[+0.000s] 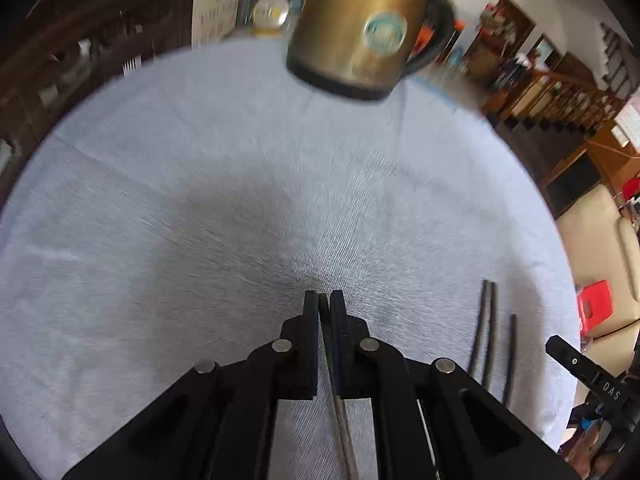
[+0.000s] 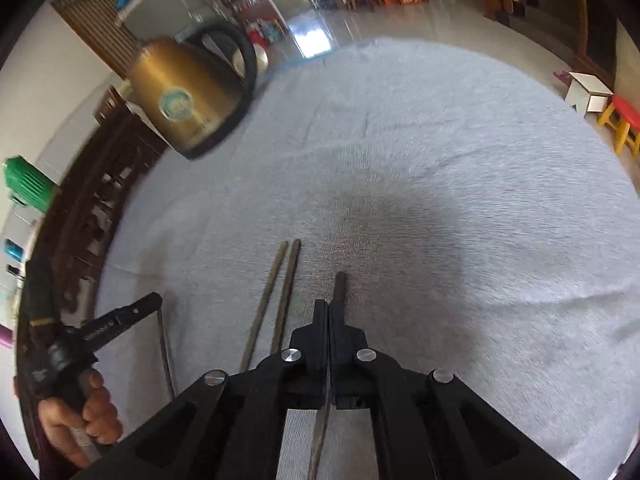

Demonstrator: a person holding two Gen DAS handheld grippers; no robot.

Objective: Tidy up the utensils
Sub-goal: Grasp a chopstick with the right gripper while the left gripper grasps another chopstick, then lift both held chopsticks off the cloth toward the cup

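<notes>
A pale grey woven cloth (image 1: 200, 200), matt and finely ribbed, covers the tabletop. The kettle (image 1: 360, 28) at the upper centre of the left wrist view has a brushed golden metal body and black plastic base. The chopsticks (image 2: 276, 300) look dark, matt and slightly rough; the fingers (image 1: 310, 340) are matt black plastic with shiny metal pins.

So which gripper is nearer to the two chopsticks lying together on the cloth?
Right. The right gripper, shut on its own chopstick, is just right of the pair. The left gripper, also holding one, stands farther off on their left.
</notes>
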